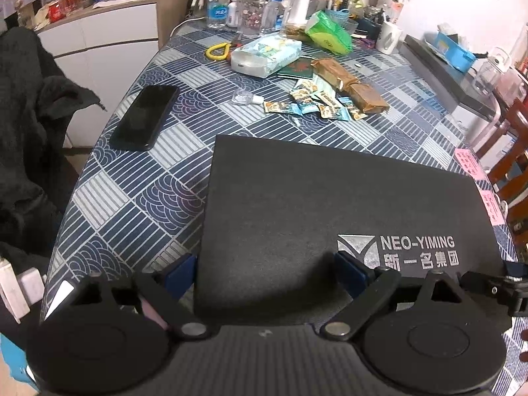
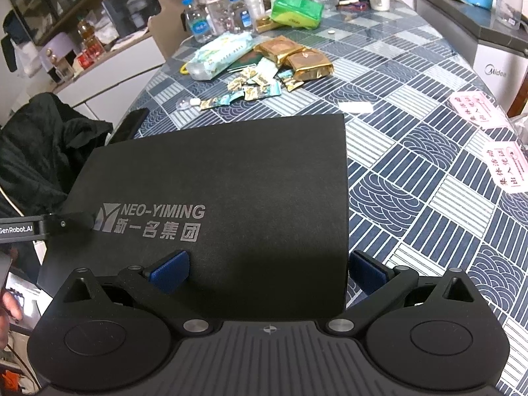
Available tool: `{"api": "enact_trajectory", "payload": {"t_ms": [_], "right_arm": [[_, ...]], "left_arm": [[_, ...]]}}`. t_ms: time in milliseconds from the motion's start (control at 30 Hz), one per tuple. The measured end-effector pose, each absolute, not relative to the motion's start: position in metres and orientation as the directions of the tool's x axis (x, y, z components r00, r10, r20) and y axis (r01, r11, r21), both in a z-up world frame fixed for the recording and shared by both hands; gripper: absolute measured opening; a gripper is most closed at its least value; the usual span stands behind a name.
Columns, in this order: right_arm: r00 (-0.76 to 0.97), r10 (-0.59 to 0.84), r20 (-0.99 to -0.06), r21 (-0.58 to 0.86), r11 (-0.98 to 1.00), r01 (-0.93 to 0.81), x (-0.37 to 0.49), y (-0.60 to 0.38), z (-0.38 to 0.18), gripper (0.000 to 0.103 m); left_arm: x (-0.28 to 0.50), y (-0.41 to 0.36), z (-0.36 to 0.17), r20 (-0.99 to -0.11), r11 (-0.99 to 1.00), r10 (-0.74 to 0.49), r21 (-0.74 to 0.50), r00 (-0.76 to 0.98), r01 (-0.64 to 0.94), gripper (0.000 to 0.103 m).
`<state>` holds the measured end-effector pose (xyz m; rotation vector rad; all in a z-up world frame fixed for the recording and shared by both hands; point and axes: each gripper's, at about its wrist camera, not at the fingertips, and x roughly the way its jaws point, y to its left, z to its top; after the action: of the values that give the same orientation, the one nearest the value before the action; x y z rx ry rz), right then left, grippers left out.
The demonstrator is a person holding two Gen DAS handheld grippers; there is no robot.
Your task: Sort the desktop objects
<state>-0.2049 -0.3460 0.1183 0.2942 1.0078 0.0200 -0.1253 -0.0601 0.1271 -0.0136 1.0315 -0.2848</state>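
Observation:
A flat black box printed NEO-YIMING lies at the near edge of the patterned table. My left gripper is open at the box's near left corner, with one blue pad outside the left edge and the other over the lid. The same box fills the right wrist view. My right gripper is open at its near right corner, one pad beyond the right edge. Further back lie scattered sachets, gold-brown packets and a wipes pack.
A black phone lies left of the box. Yellow-handled scissors, bottles, a green bag and a white mug crowd the far end. Pink slips lie at the right edge. A dark garment hangs left.

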Motion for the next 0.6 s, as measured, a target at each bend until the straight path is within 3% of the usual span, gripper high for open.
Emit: {"api": "enact_trajectory", "payload": {"t_ms": [600], "right_arm": [[0.543, 0.146, -0.827, 0.254, 0.959, 0.128, -0.2080, -0.3447, 0.1191, 0.103]], "left_arm": [[-0.1209, -0.0546, 0.1243, -0.847, 0.962, -0.260, -0.188, 0.463, 0.198, 0.103]]}}
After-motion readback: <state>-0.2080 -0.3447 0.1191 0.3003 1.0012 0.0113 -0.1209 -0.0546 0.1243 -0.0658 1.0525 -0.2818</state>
